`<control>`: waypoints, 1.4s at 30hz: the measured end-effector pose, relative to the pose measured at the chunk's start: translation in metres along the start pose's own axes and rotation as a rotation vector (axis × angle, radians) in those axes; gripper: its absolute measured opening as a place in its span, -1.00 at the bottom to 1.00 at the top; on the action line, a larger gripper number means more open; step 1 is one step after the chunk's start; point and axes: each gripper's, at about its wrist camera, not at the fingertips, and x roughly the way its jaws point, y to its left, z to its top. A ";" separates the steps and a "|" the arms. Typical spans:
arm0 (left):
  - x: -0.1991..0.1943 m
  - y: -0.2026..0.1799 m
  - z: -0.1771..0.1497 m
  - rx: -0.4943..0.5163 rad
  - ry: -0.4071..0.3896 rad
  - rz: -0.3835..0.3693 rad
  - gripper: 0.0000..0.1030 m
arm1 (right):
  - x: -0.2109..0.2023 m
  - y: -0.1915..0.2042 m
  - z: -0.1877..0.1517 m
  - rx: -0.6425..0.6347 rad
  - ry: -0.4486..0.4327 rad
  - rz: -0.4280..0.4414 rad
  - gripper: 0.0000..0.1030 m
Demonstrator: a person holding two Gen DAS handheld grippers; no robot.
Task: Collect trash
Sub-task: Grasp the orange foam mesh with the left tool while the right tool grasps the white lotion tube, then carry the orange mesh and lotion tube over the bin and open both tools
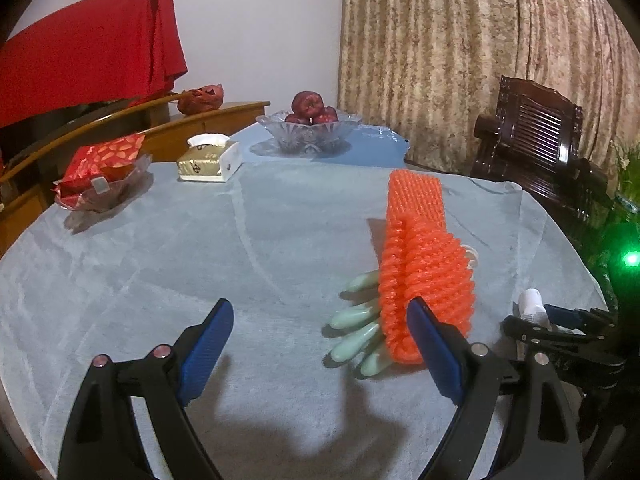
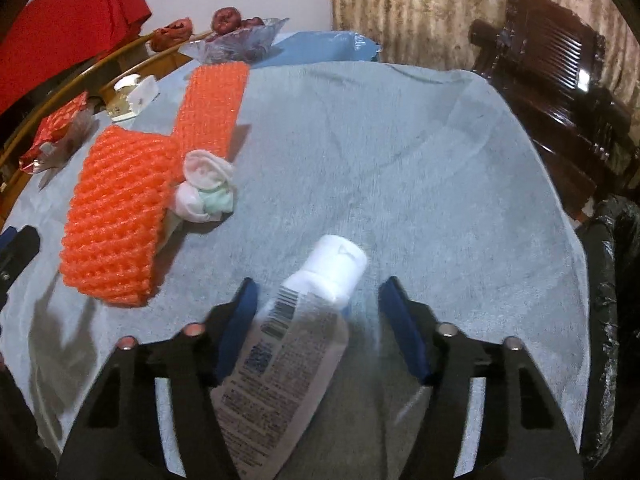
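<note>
We hold the left hand-held gripper [image 1: 320, 344] low over the bench [image 1: 160, 280], its blue pads spread wide with nothing but the pale cloth between them. Just ahead of its right pad lies the orange foam net [image 1: 424, 276], folded and touching the bench, with the pale green glove [image 1: 360, 336] poking out from under the net's left side. The right hand-held gripper [image 2: 316, 320] straddles the white-capped tube [image 2: 296, 344], which lies on the cloth slanting from the near left toward the far right; the left pad sits against the tube's side while a clear gap remains before the right pad, so the jaws stand partly open and do not clamp it. In the right wrist view the foam net lies ahead and to the left of that gripper, with the glove's rolled cuff just beside the net. Far beyond the left gripper stand a tissue box [image 1: 208, 158] and a glass fruit bowl [image 1: 308, 128].
</note>
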 end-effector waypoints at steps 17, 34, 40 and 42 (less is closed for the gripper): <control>0.034 -0.052 0.015 0.041 0.046 -0.079 0.61 | -0.021 -0.030 0.018 -0.045 -0.012 0.144 -0.35; 0.012 -0.063 0.028 0.037 0.004 -0.076 -0.43 | -0.046 -0.039 0.023 -0.036 -0.067 0.183 -0.36; -0.007 -0.066 0.033 0.031 -0.022 -0.082 -0.45 | -0.063 -0.041 0.026 -0.040 -0.092 0.186 -0.36; -0.014 -0.069 0.033 0.038 -0.033 -0.086 -0.45 | -0.070 -0.042 0.028 -0.041 -0.104 0.185 -0.36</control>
